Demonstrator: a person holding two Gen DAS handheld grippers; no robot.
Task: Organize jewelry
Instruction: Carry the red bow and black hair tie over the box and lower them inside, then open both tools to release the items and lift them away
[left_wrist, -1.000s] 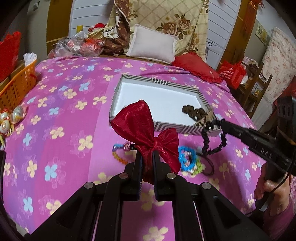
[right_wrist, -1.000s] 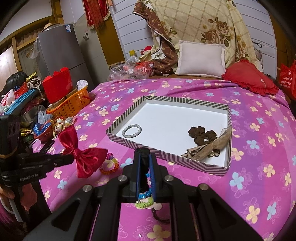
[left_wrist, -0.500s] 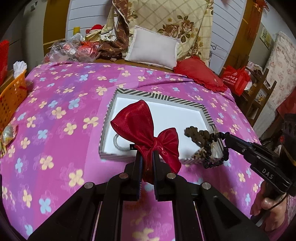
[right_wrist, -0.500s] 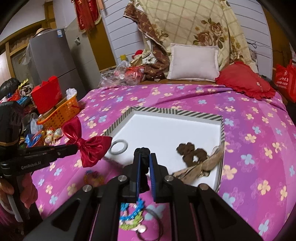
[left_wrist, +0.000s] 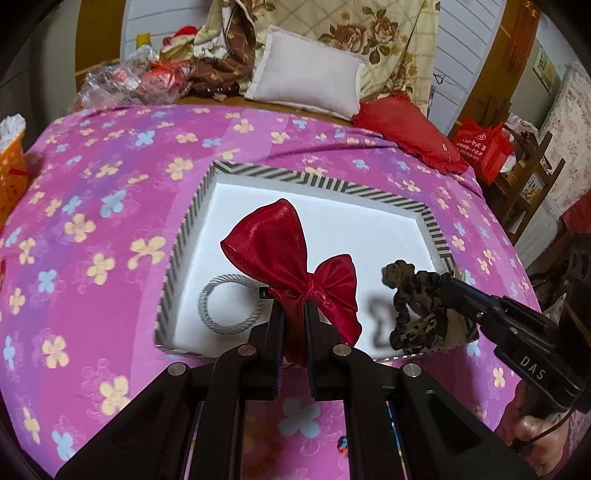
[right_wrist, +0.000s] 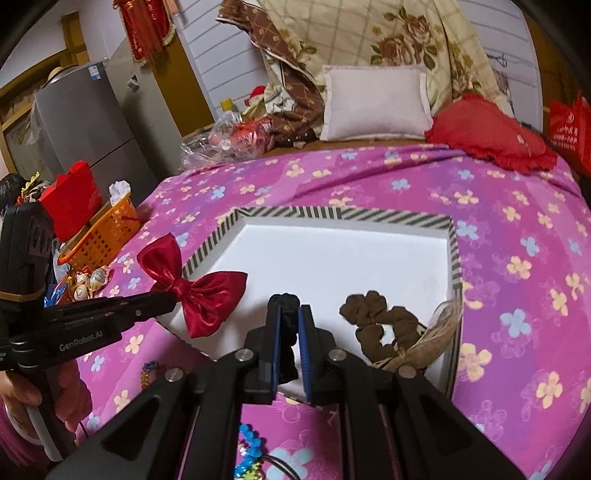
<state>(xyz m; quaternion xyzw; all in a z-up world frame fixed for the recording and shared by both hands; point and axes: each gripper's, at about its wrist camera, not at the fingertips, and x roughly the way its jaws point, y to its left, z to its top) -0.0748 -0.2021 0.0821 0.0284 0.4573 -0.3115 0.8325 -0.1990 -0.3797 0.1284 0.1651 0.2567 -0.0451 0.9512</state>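
The bed (left_wrist: 110, 206) is covered by a pink sheet with a flower print. At its head lie a white pillow (right_wrist: 375, 101) and a red cushion (right_wrist: 491, 138), with a floral quilt (right_wrist: 369, 37) piled behind them.

A shallow tray (left_wrist: 325, 182) with a striped rim and a white floor rests on the middle of the sheet. An orange basket (right_wrist: 107, 230) stands off the left edge of the bed, with a red box (right_wrist: 72, 201) beside it.

The left claw (left_wrist: 294, 314) is clenched on the knot of a red bow (left_wrist: 291, 258). The bow is held above the near left part of the tray, its two loops spread upward and to the right.

The right claw (right_wrist: 289, 325) is clenched on a black scrunchie (left_wrist: 410, 310). In the left wrist view the scrunchie hangs from the fingertips above the near right part of the tray, and its shadow falls on the white floor.

A brown scrunchie (right_wrist: 380, 325) lies on the tray floor at the near right corner. A tan bow (right_wrist: 439, 332) lies against it, touching the right rim.

A silver ring bracelet (left_wrist: 229, 308) lies flat on the tray floor at the near left corner, apart from the other items.

A blue bead bracelet (right_wrist: 247, 452) lies on the sheet in front of the tray, partly hidden under the right claw. A multicolour bead bracelet (right_wrist: 149, 371) lies on the sheet near it, to the left.
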